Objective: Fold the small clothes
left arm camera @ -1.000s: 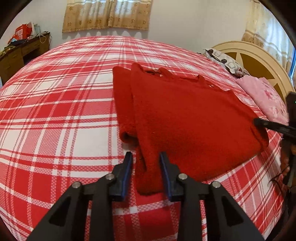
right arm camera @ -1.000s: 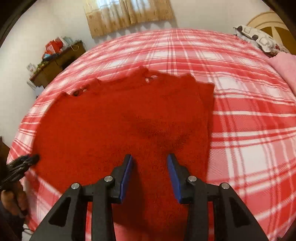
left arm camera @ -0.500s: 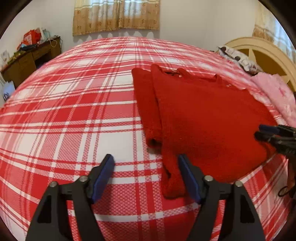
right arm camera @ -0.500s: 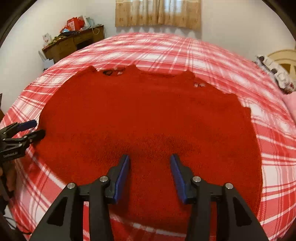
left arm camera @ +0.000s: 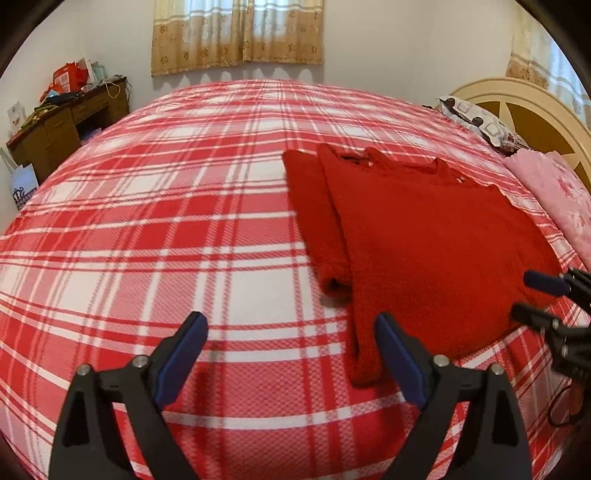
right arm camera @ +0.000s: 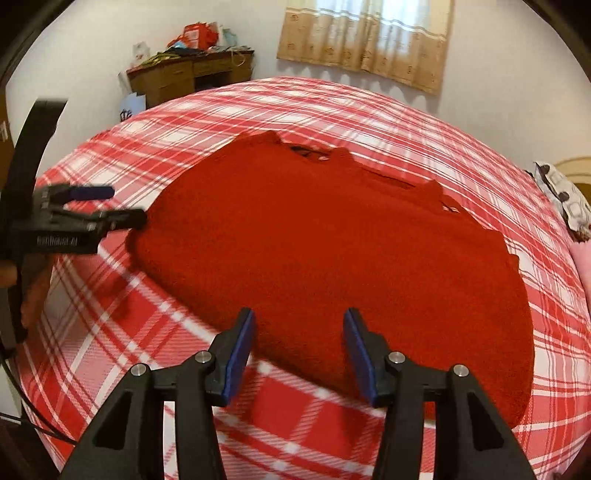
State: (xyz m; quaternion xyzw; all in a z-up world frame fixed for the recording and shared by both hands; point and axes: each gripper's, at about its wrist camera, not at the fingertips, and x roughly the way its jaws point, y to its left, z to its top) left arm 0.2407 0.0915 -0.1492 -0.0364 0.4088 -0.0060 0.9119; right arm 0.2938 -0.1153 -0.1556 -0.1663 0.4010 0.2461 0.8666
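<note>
A red-and-white plaid bed cover point(left arm camera: 177, 229) fills the scene. Far left stands a cluttered wooden desk point(left arm camera: 55, 129); beige curtains point(left arm camera: 236, 33) hang beyond; right, a cream headboard point(left arm camera: 517, 99) and pink pillow point(left arm camera: 554, 192).

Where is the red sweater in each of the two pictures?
Left wrist view: the red sweater lies right of the middle, on the plaid bedspread, one sleeve folded along its left side.
Right wrist view: the red sweater fills the middle, just beyond the open right gripper.
Shared landmark: the wooden desk by the wall.
</note>
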